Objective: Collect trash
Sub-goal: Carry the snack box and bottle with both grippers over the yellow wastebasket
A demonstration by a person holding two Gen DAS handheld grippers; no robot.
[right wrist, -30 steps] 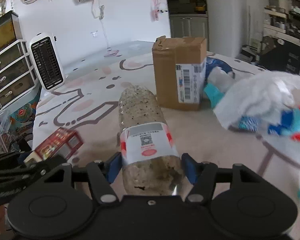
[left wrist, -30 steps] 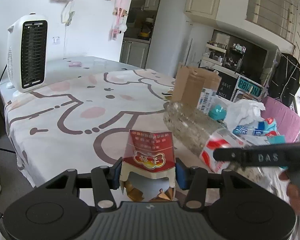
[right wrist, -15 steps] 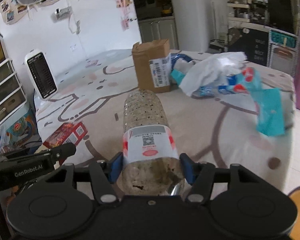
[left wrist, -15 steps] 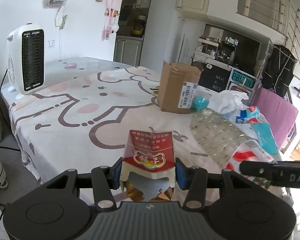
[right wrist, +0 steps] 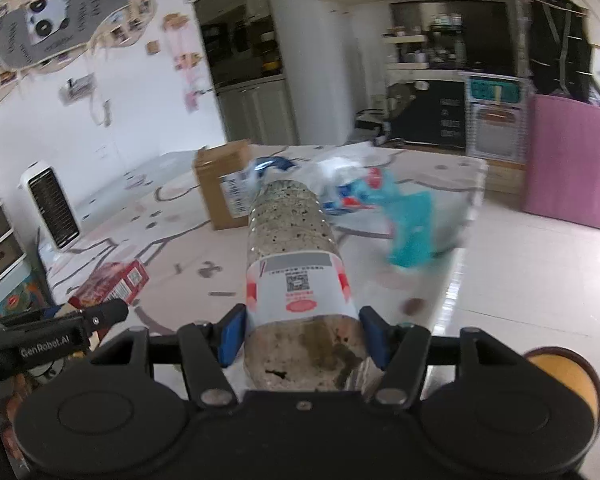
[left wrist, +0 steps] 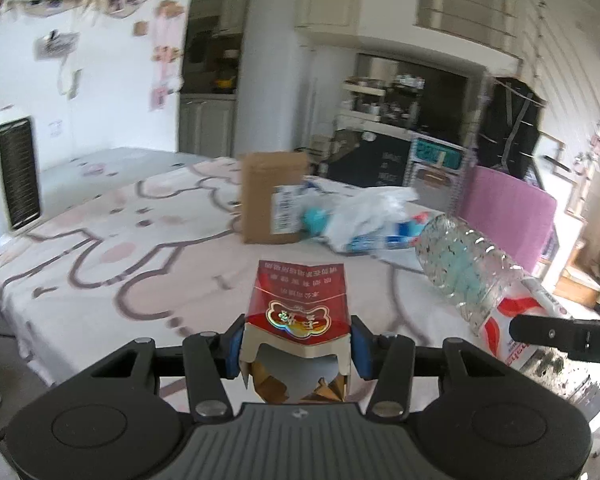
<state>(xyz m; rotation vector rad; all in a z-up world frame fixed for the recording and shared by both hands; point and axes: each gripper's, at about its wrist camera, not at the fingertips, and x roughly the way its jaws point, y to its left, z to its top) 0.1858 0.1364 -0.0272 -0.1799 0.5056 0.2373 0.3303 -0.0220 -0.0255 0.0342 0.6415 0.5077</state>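
Bottle (right wrist: 296, 280), clear, grime-speckled, red-white label, gripped by right gripper (right wrist: 300, 336); left gripper (left wrist: 296, 350) clamping torn red carton (left wrist: 298, 312).

One red carton (left wrist: 300, 304), one plastic bottle (right wrist: 296, 264), one cardboard box (left wrist: 272, 196), one heater (left wrist: 10, 172).

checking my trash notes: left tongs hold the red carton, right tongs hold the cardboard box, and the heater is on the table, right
Not quite. The right tongs hold the clear plastic bottle, as the right wrist view shows; the cardboard box stands on the table. The left tongs do hold the red carton, and the heater is there.
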